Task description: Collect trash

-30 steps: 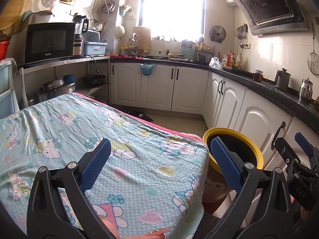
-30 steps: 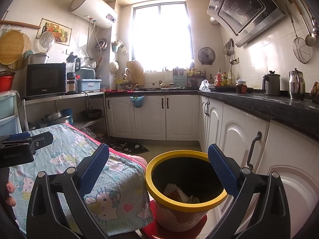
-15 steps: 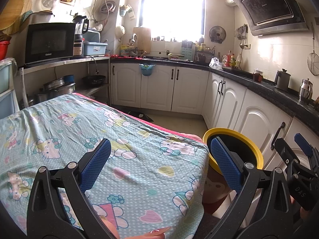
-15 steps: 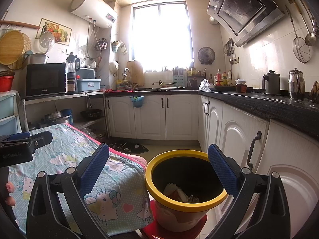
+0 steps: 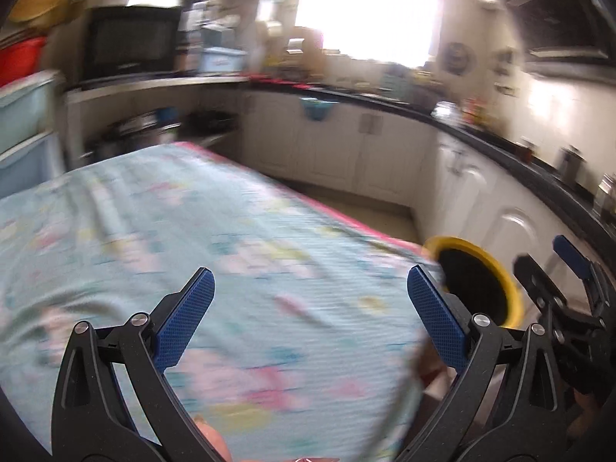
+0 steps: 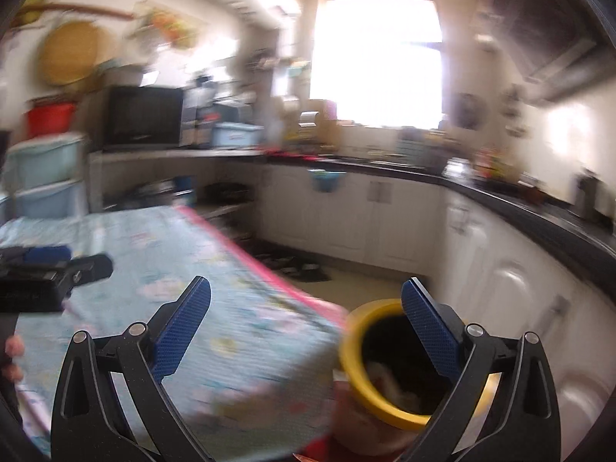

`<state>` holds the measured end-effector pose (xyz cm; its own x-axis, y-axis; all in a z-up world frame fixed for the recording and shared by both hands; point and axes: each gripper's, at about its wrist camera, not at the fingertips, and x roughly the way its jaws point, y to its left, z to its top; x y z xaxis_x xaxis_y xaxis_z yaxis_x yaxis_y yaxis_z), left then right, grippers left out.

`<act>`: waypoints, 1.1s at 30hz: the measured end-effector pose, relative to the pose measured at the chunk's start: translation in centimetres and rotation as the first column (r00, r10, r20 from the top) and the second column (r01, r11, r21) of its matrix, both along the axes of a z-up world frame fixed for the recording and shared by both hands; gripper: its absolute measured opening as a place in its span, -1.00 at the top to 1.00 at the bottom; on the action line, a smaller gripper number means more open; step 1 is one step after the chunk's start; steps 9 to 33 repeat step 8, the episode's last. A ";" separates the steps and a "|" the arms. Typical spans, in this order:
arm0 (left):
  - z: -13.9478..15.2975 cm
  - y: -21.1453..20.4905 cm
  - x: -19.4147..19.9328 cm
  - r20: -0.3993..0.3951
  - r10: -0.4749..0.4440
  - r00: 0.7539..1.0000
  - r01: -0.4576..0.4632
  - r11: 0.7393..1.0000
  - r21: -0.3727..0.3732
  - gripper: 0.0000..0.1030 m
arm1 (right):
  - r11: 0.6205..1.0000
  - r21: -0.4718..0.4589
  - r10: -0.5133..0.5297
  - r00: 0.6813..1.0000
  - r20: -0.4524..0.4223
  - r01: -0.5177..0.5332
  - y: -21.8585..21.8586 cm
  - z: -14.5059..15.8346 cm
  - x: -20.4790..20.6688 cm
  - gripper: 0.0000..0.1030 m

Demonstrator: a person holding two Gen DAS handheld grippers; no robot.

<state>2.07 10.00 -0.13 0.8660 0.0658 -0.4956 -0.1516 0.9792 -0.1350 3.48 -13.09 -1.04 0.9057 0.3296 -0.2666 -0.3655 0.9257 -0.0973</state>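
Observation:
Both views are blurred by motion. A yellow-rimmed trash bin (image 6: 385, 369) stands on the floor beside the table, with pale trash (image 6: 389, 381) inside it. In the left wrist view the bin (image 5: 496, 269) shows past the table's right corner. My left gripper (image 5: 312, 315) is open above the patterned tablecloth (image 5: 192, 231), nothing between its blue pads. My right gripper (image 6: 306, 327) is open too, over the table's corner and the bin, holding nothing. No loose trash shows on the cloth.
White cabinets (image 6: 500, 269) under a dark worktop (image 6: 539, 208) run along the back and right. A microwave (image 6: 144, 115) and storage drawers (image 6: 46, 177) stand at the left. Dark items (image 6: 292, 265) lie on the floor between table and cabinets.
Both cameras have swung sharply and now blur. The right gripper has shifted left, bringing more of the table into view with the bin lower right. Both stay open and empty.

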 end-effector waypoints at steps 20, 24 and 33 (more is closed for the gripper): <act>-1.6 22.0 -9.9 -0.183 0.650 0.738 -0.645 0.759 0.092 -0.79 | 0.874 0.015 0.464 0.824 -0.326 -0.486 20.9 -1.1 0.9 -0.88; -1.6 22.0 -9.9 -0.183 0.650 0.738 -0.645 0.759 0.092 -0.79 | 0.874 0.015 0.464 0.824 -0.326 -0.486 20.9 -1.1 0.9 -0.88; -1.6 22.0 -9.9 -0.183 0.650 0.738 -0.645 0.759 0.092 -0.79 | 0.874 0.015 0.464 0.824 -0.326 -0.486 20.9 -1.1 0.9 -0.88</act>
